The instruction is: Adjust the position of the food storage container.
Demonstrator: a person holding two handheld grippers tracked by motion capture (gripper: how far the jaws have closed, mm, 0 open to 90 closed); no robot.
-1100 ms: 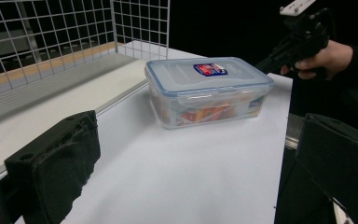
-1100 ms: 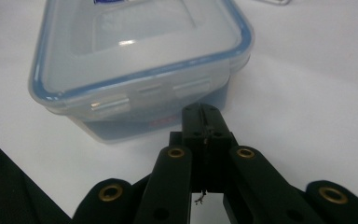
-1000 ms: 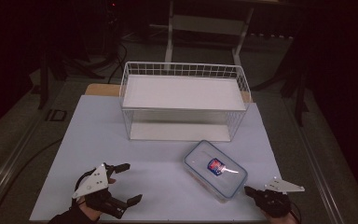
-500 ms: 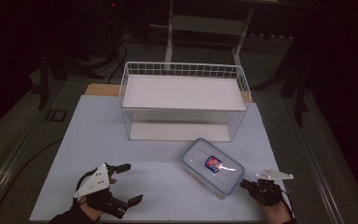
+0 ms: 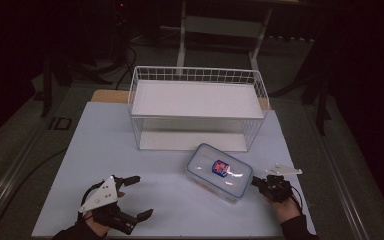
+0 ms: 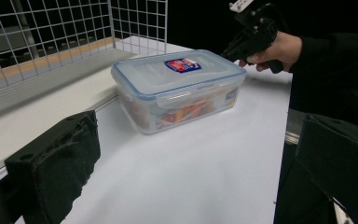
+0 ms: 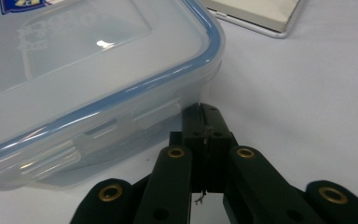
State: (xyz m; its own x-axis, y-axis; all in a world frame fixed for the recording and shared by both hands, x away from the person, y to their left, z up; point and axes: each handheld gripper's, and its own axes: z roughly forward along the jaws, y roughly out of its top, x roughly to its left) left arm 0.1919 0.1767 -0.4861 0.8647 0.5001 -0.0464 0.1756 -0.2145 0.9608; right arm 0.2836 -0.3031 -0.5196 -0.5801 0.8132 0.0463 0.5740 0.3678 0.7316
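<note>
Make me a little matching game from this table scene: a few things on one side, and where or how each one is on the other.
Things:
1. wire basket
2. plastic box
3. left gripper
4. right gripper

States:
A. jaws shut, tips against the box's end wall
B. jaws wide apart, nothing between them
C. stands at the far side of the white table
D. lid on, blue seal around the rim, sticker on top

Pairs: 1-C, 2-D, 3-B, 4-A
</note>
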